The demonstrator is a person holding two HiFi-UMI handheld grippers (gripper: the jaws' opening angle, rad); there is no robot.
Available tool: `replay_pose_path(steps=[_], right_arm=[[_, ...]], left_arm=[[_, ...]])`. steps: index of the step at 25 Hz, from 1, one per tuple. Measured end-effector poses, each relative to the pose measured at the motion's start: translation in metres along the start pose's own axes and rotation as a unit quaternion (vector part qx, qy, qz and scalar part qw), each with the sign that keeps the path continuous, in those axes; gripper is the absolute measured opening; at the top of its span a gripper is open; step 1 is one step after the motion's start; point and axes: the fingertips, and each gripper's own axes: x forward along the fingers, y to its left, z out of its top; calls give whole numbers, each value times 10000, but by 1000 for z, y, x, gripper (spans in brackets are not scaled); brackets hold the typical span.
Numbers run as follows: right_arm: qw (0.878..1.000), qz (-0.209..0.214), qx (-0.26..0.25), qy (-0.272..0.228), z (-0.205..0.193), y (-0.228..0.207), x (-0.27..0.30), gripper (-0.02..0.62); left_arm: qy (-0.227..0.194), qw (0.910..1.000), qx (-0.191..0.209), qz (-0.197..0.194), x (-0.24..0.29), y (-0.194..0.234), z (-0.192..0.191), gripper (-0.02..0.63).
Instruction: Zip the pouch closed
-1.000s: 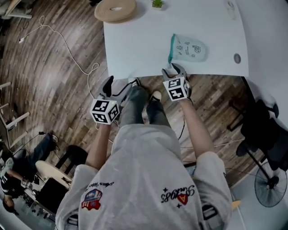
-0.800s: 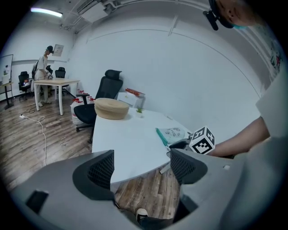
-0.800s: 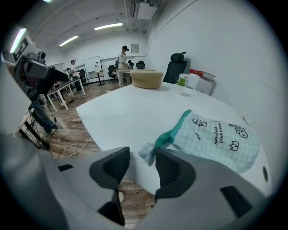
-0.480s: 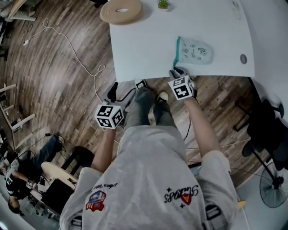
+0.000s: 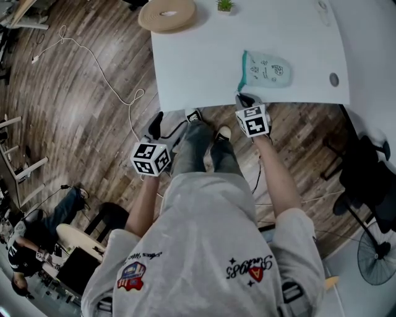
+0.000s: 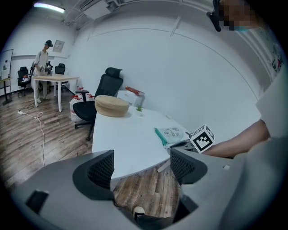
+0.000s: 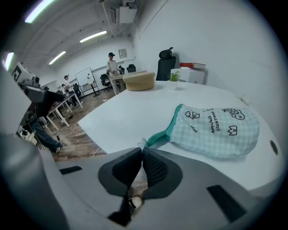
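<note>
Wooden floor (image 5: 80,93) surrounds a white table (image 5: 198,56), which bears a round tan basket (image 5: 167,13) at its far edge. Pale green checked pouch (image 5: 267,70) lies flat on the table near the front edge, toward the person's right, with its teal zipper edge (image 5: 242,71) turned to the person's left. Left gripper (image 6: 141,164) hangs over the floor, off the table and well apart from the pouch, its jaws wide and empty. Right gripper (image 5: 242,98) sits at the table's front edge just beside the pouch. Its jaws have just closed and pinch a small pale tab (image 7: 141,144) at the near end of the zipper edge.
</note>
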Motion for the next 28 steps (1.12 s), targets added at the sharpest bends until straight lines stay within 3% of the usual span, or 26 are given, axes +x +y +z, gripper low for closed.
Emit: replay_pose_path(steps=[7, 14, 28], right_arm=[[9958, 86, 592, -689, 14, -9, -33, 15], [9866, 200, 871, -1363, 42, -17, -83, 12], [9678, 97, 474, -2469, 75, -35, -205, 12]], left_arm=[[-38, 9999, 32, -104, 0, -10, 0, 387], [-134, 9997, 78, -207, 1, -23, 8, 387], [-496, 9968, 319, -543, 13, -80, 30, 385]])
